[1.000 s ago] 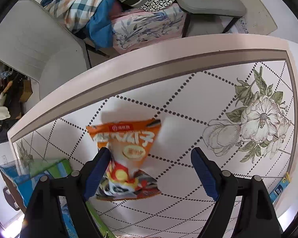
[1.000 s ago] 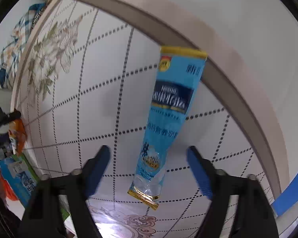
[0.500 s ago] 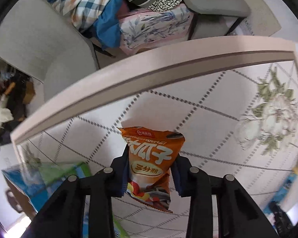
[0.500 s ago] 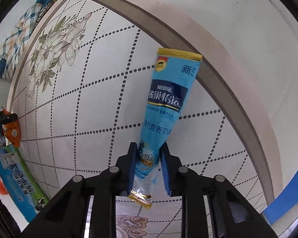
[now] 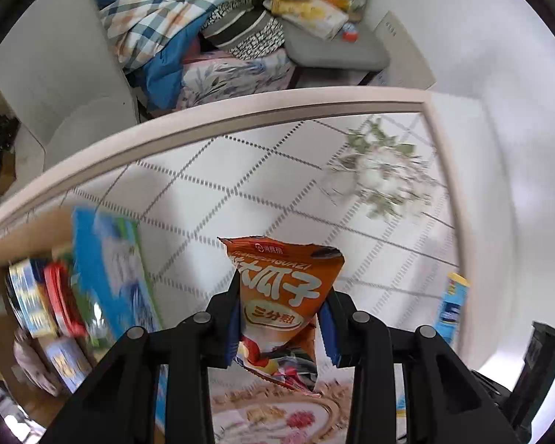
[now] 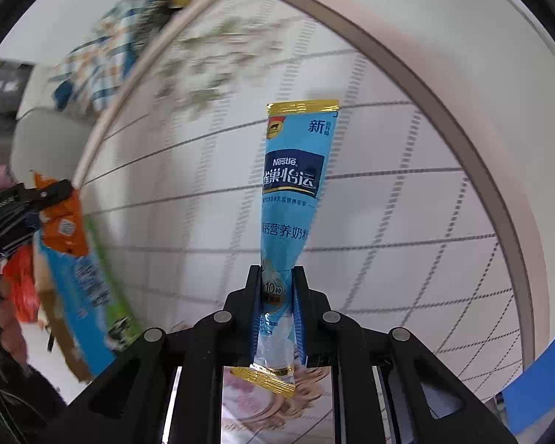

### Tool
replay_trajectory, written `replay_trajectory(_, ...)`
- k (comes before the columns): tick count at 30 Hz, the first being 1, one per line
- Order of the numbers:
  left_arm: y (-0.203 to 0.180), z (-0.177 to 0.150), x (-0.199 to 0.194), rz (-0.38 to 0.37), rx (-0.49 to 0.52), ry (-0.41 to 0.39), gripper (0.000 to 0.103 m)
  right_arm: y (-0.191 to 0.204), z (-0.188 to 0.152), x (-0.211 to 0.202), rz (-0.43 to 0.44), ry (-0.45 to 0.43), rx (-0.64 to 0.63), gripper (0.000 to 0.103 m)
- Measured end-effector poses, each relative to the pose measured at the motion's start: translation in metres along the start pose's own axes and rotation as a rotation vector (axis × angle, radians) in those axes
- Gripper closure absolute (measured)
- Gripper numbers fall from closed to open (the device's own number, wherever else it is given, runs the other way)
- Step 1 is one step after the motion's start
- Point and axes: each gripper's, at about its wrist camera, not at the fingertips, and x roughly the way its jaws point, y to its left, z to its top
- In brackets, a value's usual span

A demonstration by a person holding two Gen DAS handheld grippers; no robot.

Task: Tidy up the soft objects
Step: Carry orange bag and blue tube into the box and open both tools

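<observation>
above table (image 6: 407, 222): right hand-held gripper (image 6: 276, 288) pinches blue sachet (image 6: 296, 181) lengthwise forward; left hand-held gripper (image 5: 281, 318) clamps orange packet (image 5: 285, 296).

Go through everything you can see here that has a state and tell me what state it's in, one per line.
Left tongs: shut on the orange snack packet.
Right tongs: shut on the blue Nestle sachet.
Orange snack packet: sealed, pinched at its middle, held above the table.
Blue Nestle sachet: sealed, gripped near its lower end, standing upright.
Cardboard box: open, holding packets.
</observation>
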Motion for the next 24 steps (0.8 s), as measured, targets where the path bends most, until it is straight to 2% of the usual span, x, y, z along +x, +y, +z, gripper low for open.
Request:
replay_trajectory(6, 0.035, -0.062, -0.055, -0.085, -0.059, -0.073, 0.071, 0.068, -0.032, -0.022, 0.068, -0.003, -0.127, 0.087)
replay_trajectory(11, 0.099, -0.100, -0.094, -0.104, -0.138, -0.123, 0.071, 0.143, -0.070, -0.032, 0.116, 0.001, -0.237, 0.087)
replay_trajectory(18, 0.204, -0.137, -0.132, -0.003, -0.234, -0.181, 0.071, 0.243, -0.117, -0.021, 0.130, 0.002, -0.368, 0.087)
replay_trajectory(24, 0.282, -0.156, -0.124, 0.071, -0.325, -0.159, 0.071, 0.305, -0.137, 0.015, 0.095, -0.001, -0.385, 0.087)
